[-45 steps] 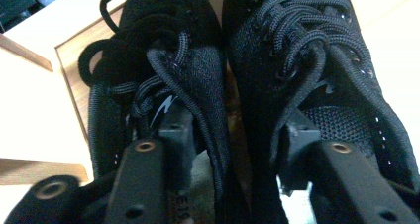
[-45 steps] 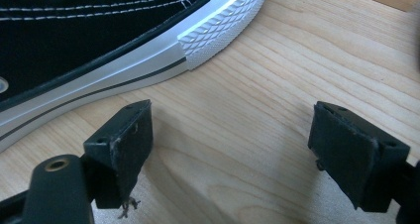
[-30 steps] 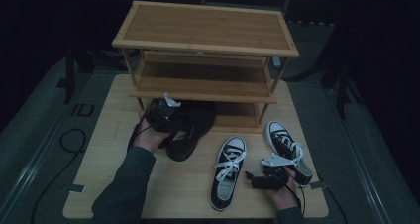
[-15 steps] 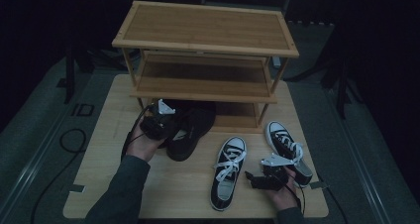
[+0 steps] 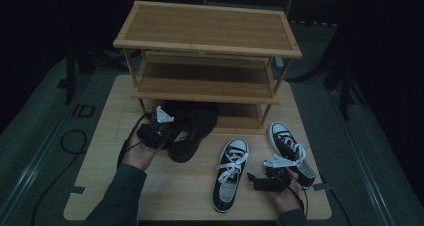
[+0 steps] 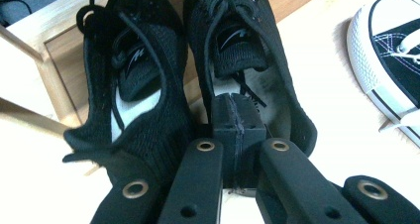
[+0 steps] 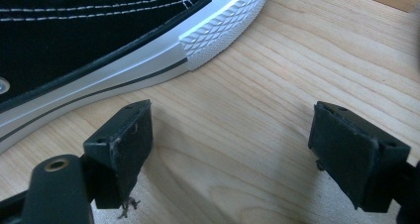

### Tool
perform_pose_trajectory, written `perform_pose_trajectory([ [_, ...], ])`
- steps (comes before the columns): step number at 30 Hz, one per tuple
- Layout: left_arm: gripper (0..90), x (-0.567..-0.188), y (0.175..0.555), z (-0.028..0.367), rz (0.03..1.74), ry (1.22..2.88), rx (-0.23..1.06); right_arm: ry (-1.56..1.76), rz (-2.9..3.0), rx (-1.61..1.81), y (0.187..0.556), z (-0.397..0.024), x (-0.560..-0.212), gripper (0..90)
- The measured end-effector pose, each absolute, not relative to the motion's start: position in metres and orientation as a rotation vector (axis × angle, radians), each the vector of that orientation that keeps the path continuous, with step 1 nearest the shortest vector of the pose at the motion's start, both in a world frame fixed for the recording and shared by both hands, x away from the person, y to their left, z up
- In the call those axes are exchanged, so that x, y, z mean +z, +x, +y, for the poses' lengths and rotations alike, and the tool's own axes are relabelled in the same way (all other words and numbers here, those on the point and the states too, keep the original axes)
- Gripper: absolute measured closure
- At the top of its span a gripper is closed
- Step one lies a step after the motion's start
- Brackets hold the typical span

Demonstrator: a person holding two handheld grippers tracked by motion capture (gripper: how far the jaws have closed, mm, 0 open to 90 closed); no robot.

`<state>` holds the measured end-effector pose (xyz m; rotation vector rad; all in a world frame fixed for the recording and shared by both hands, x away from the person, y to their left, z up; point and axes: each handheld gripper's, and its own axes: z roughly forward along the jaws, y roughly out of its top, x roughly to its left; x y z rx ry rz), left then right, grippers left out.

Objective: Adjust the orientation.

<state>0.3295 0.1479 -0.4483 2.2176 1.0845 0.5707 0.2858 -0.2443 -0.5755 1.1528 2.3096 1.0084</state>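
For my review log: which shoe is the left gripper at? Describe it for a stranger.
Start at the three-shelf wooden rack; before its lowest shelf lie two black mesh lace-up shoes. It is the one nearer the black-and-white canvas sneaker, with the left gripper, jaws just closed, at its heel.

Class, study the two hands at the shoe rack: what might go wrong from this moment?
1. The left gripper has just closed at the heel of the right-hand black shoe, its pads pressed together; the shoe may slip or tilt when lifted.
2. The other black shoe touches it and may get dragged.
3. The right gripper is open beside a sneaker.
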Motion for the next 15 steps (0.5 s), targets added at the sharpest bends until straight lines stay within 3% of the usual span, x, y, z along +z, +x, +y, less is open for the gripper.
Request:
perform_pose_trajectory([
  [15,90.0,-0.454,0.314,0.156,1.095,2.23,0.577,1.154,2.311,1.008,0.286,-0.244,-0.575,17.3],
])
